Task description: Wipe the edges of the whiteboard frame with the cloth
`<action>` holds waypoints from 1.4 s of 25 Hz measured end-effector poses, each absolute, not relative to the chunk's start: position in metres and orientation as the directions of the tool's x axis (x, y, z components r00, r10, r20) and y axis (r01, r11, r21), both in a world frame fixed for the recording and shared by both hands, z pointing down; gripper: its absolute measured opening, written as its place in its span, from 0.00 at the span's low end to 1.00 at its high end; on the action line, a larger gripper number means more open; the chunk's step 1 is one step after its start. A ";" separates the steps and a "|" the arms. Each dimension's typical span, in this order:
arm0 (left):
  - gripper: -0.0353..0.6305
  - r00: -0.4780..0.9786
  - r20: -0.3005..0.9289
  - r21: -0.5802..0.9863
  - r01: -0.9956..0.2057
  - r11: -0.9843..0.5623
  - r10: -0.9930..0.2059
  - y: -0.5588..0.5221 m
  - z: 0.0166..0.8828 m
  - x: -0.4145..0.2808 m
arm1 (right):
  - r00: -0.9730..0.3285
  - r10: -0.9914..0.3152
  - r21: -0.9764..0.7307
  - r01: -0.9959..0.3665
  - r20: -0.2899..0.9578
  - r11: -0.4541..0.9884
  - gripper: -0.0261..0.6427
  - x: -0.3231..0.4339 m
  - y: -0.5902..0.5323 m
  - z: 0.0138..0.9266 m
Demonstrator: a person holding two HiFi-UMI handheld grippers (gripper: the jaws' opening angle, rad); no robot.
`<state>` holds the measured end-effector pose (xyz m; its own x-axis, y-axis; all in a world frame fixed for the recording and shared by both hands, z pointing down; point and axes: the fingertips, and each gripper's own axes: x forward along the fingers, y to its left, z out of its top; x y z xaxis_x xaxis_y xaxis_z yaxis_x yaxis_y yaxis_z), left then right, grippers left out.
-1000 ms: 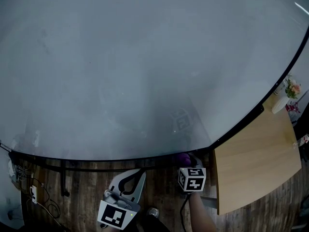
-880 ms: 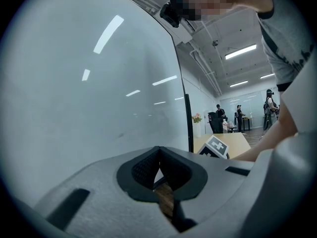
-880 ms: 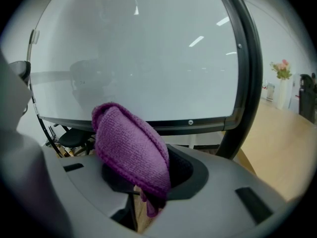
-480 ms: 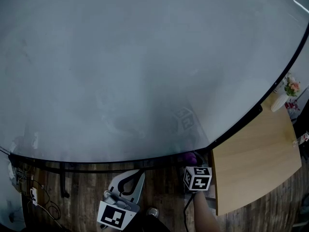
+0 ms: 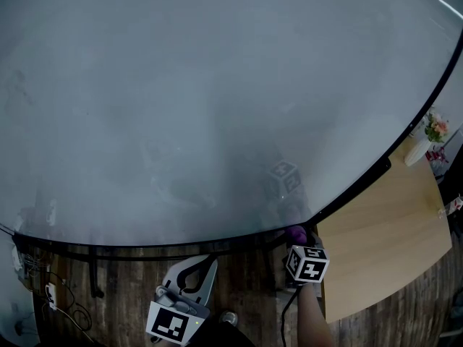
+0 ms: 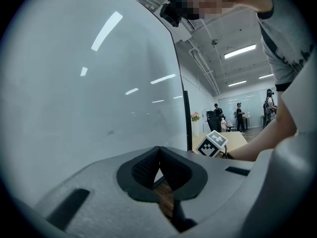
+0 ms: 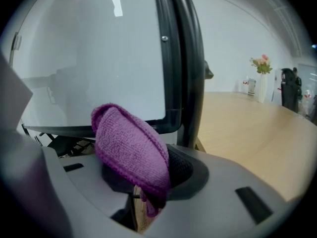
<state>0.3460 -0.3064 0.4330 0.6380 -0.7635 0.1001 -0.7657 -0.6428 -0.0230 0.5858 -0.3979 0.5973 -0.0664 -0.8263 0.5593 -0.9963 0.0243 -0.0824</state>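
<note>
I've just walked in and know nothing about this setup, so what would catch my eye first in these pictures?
The huge whiteboard fills nearly the whole head view, pale and glossy inside its dark frame. Next comes the bright purple cloth, pinched in the right claw by the board's lower right corner. The left claw hangs shut and empty below the board's bottom edge.
</note>
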 end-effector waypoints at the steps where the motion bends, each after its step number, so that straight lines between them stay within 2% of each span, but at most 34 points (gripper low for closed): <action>1: 0.08 0.638 0.103 -0.022 -0.765 -0.643 -0.763 -0.306 0.433 0.346 | -0.061 -0.826 -0.088 -0.996 0.560 0.014 0.21 0.589 -0.398 0.597; 19: 0.08 0.628 0.108 -0.039 -0.772 -0.635 -0.771 -0.297 0.434 0.334 | 0.004 -0.835 -0.192 -0.973 0.550 -0.130 0.21 0.610 -0.391 0.596; 35: 0.08 0.615 0.059 -0.046 -0.785 -0.617 -0.786 -0.242 0.407 0.282 | -0.033 -0.917 -0.187 -0.981 0.398 -0.046 0.21 0.549 -0.340 0.528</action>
<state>0.2822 -0.2417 0.4067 0.6149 -0.7864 0.0589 -0.7853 -0.6175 -0.0457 0.5486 -0.3404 0.5275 -0.0327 -0.9166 0.3985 -0.9814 -0.0461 -0.1866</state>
